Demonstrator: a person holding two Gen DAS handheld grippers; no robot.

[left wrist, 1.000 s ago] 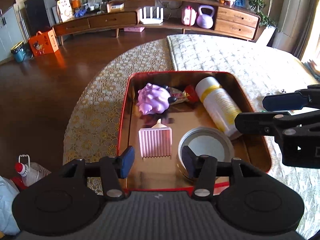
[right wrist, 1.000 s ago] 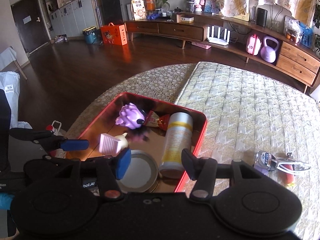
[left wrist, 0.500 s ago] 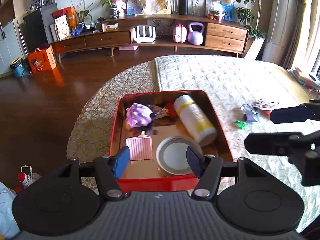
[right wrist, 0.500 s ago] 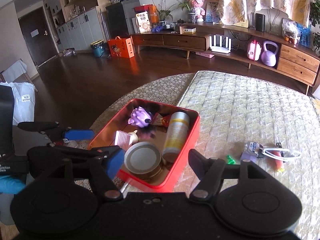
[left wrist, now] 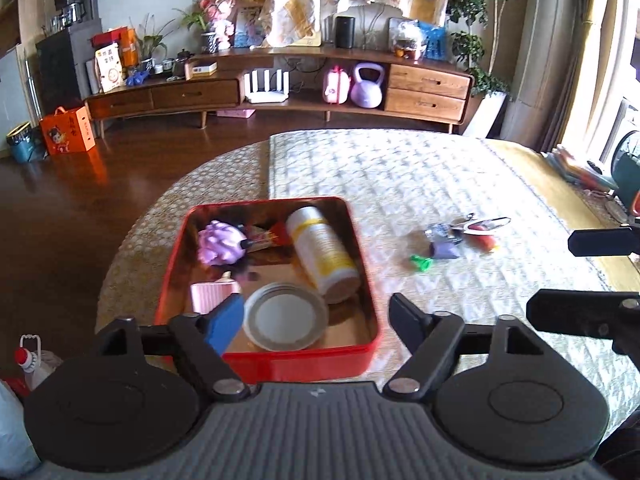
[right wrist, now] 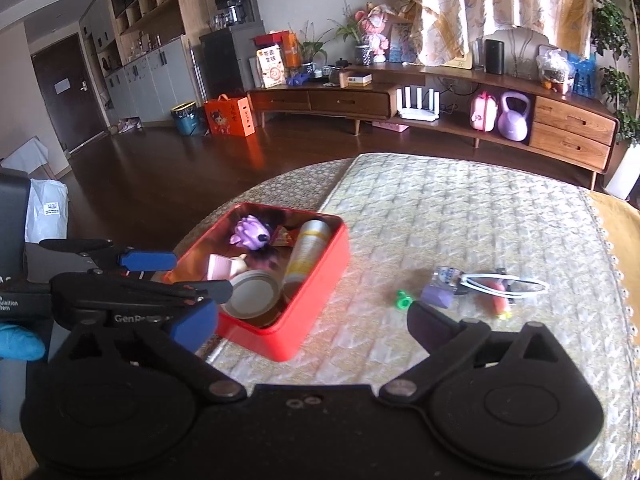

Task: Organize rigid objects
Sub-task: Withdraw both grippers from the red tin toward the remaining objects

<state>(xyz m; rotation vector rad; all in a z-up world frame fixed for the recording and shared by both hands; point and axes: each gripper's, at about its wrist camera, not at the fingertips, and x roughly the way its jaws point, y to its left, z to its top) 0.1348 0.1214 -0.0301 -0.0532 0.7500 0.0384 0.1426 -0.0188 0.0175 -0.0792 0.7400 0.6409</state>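
Sorting looks part done: the red tin [left wrist: 264, 364] on the bench [left wrist: 400, 184] already holds a purple toy [left wrist: 220, 243], a white and yellow can [left wrist: 324, 254] lying on its side, a pink ribbed piece [left wrist: 210, 295], a round metal lid [left wrist: 285, 317] and a red wrapper [left wrist: 266, 236].

Both tools hover near the tin's front edge with nothing gripped. On the left gripper [left wrist: 318, 314] the jaws are opening, with the tin's near end seen between them but no pad touching anything. On the right gripper [right wrist: 312, 318] the jaws are also opening, spread wide over bare bench cloth and the tin's near corner.

Loose things remain at about three o'clock from the tin, well apart from it: a small green piece [right wrist: 403, 301], a purple block [right wrist: 436, 295] touching a clear little object, and a red-handled tool with a wire loop [right wrist: 504, 285]. They lie close together, some touching.

My guess is the next move belongs to the right gripper: swing toward that cluster, drop low, and close on one item cleanly. The green piece looks tiny, so it will need careful centring.
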